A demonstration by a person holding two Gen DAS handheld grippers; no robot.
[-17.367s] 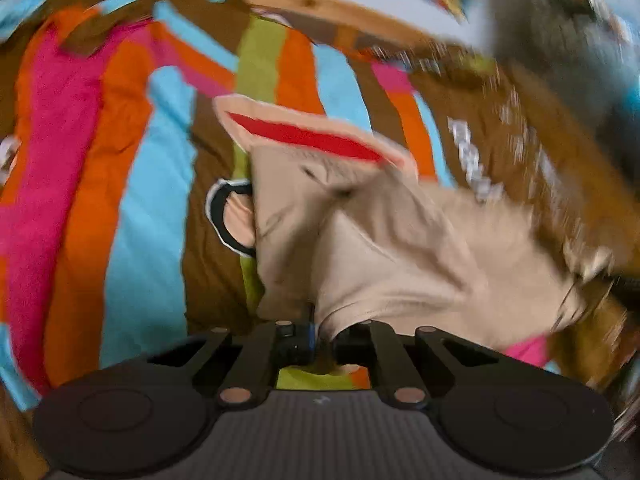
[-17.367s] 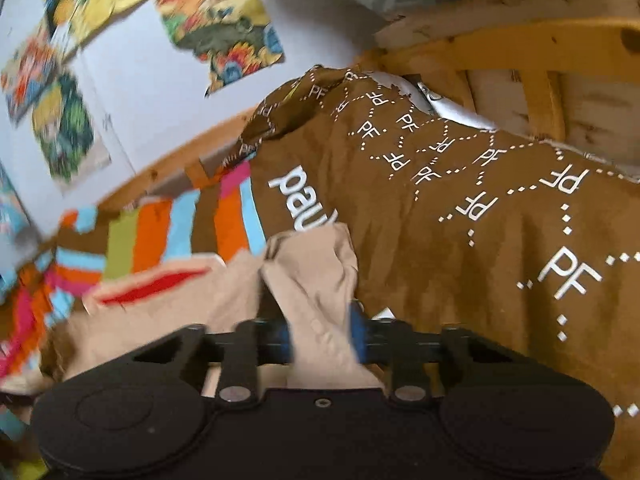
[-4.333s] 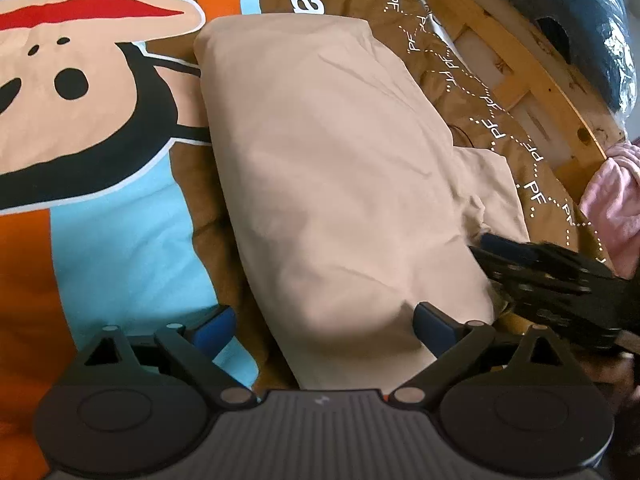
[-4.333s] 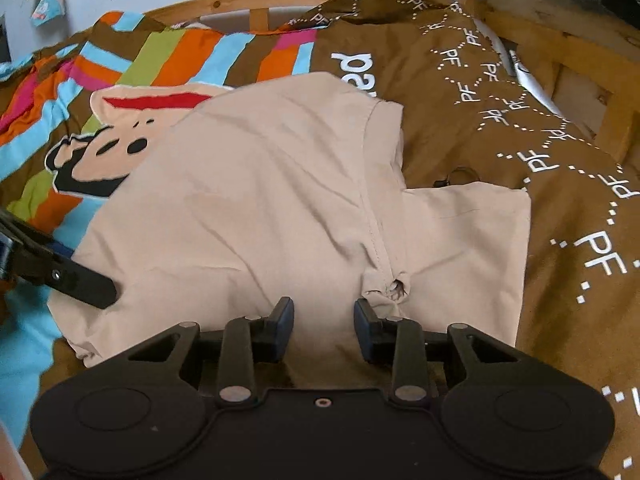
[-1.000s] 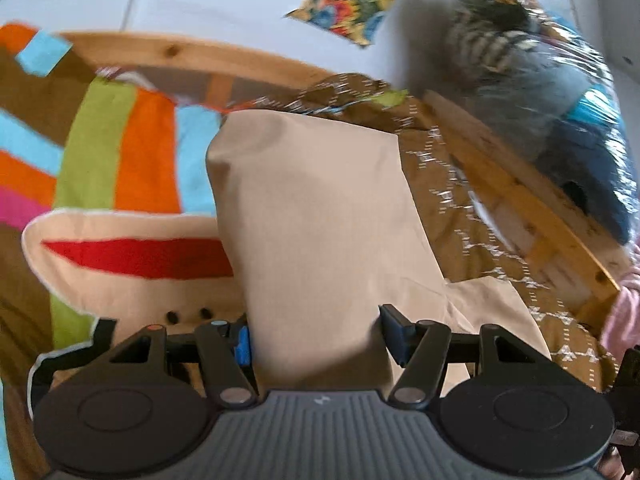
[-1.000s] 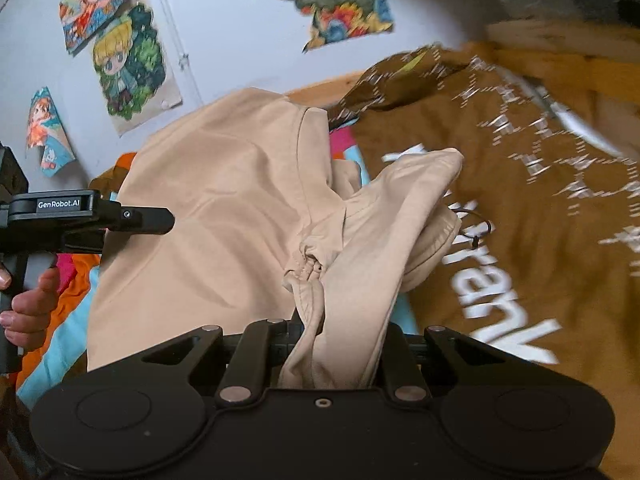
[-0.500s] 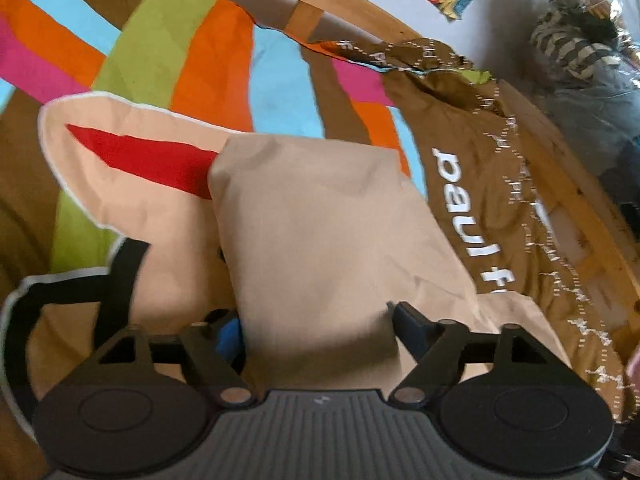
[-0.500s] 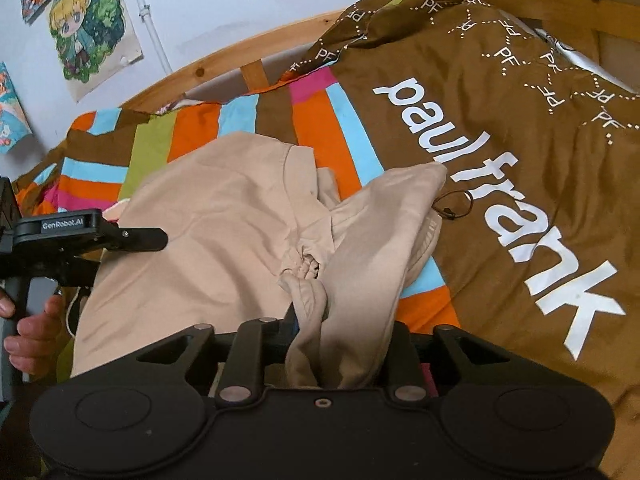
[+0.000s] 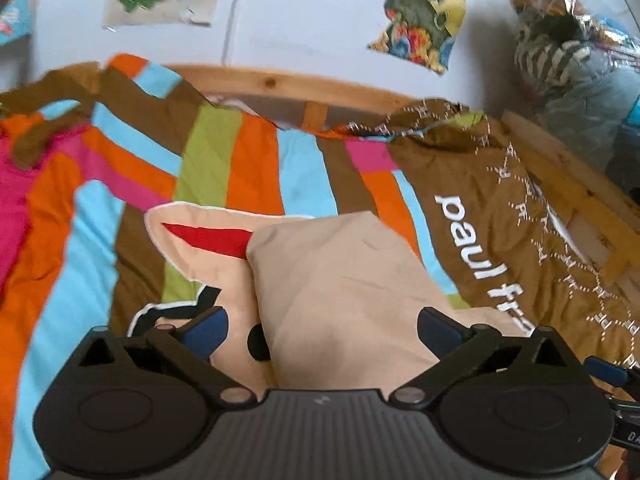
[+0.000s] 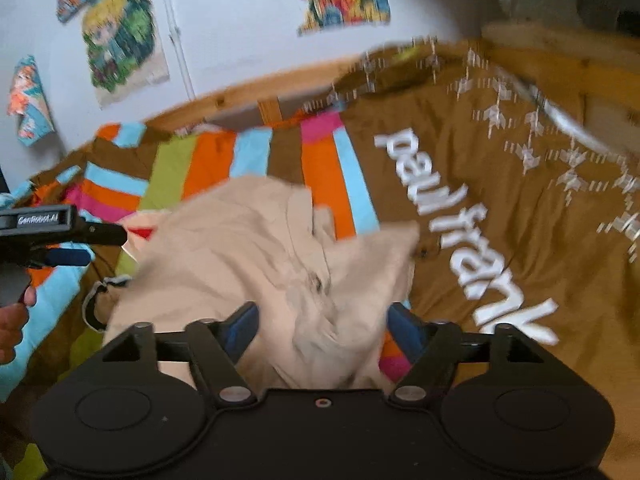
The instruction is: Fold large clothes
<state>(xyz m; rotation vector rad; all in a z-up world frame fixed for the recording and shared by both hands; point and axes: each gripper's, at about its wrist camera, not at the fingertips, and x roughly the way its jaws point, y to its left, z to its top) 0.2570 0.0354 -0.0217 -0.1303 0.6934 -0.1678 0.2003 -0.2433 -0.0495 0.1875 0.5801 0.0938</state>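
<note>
Bedding is filling most of both views: a brown duvet cover (image 9: 500, 184) with bright orange, blue, green and pink stripes, white "paul frank" lettering and a cartoon face patch is lying spread across a pale wooden bed frame (image 9: 280, 82). Behind it, colourful paper posters (image 10: 120, 36) are hanging on the white wall.

On top of the cover, near its middle, a large beige cotton garment (image 9: 340, 288) is lying partly folded. In the left wrist view it is showing as a smooth, flat slab with a straight folded edge running along the face patch; in the right wrist view its near portion (image 10: 320, 280) is looking bunched and creased, with a sleeve-like flap sticking out towards the lettering, though blur is hiding the finer detail.

The left gripper (image 9: 320, 328) is hovering over the near end of the garment with its blue-padded fingers (image 9: 204, 330) spread wide, one on each side of the cloth and gripping nothing. In the right wrist view it is also appearing at the left edge (image 10: 60, 236), well apart from the other tool, held by a bare hand (image 10: 12, 328).

The right gripper (image 10: 320, 324) is likewise standing wide apart, its fingers (image 10: 242, 326) straddling the rumpled fabric without pinching it; whether the pads are brushing the cloth cannot be told
</note>
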